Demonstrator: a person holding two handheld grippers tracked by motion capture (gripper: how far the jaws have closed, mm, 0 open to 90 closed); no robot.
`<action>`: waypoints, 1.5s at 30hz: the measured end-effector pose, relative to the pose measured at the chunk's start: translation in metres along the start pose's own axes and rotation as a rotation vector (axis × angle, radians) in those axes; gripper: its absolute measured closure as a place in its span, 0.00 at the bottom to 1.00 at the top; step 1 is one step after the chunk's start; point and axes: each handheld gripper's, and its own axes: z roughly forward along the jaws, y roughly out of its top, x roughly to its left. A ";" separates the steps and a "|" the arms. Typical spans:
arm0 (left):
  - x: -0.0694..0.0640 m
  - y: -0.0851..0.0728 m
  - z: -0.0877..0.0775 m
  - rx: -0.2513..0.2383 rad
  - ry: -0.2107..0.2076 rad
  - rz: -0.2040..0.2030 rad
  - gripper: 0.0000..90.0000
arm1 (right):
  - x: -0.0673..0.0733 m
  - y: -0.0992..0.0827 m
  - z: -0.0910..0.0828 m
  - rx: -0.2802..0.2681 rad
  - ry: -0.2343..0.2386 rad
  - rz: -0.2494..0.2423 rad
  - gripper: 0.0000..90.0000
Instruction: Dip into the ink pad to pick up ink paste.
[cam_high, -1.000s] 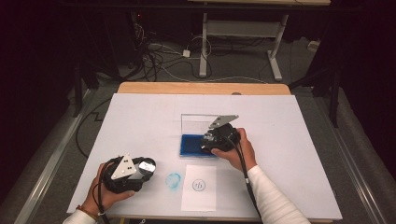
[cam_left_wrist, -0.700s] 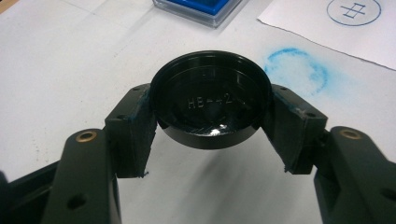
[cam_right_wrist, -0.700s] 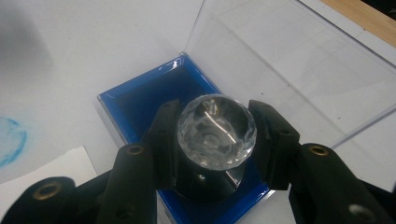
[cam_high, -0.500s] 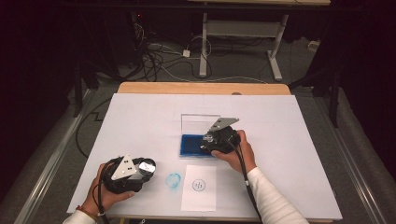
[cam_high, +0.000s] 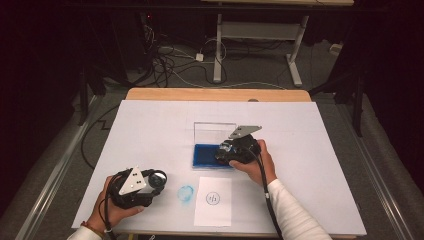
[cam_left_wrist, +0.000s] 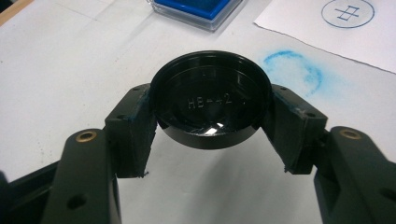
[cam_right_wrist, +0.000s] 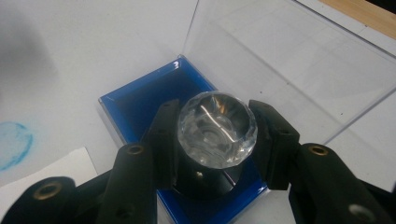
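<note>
While the left gripper (cam_left_wrist: 210, 140) clamps a black cap (cam_left_wrist: 211, 105) low, the right gripper (cam_right_wrist: 212, 140) squeezes a faceted stamp (cam_right_wrist: 217, 128) over the ink pad (cam_right_wrist: 140, 100).

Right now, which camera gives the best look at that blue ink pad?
The right gripper view: the blue ink pad sits close, under the held stamp. The high view shows it small beside the right gripper. The left gripper view catches just its corner.
</note>
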 end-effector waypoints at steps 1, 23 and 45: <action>0.000 0.000 0.000 0.000 0.001 -0.001 0.40 | 0.002 0.000 0.000 0.003 -0.011 -0.011 0.63; 0.000 0.000 0.001 0.007 -0.007 0.000 0.40 | 0.011 0.001 0.003 0.004 -0.043 -0.040 0.63; 0.002 0.002 0.008 0.006 -0.024 0.000 0.40 | 0.007 0.000 0.002 -0.001 -0.023 -0.022 0.63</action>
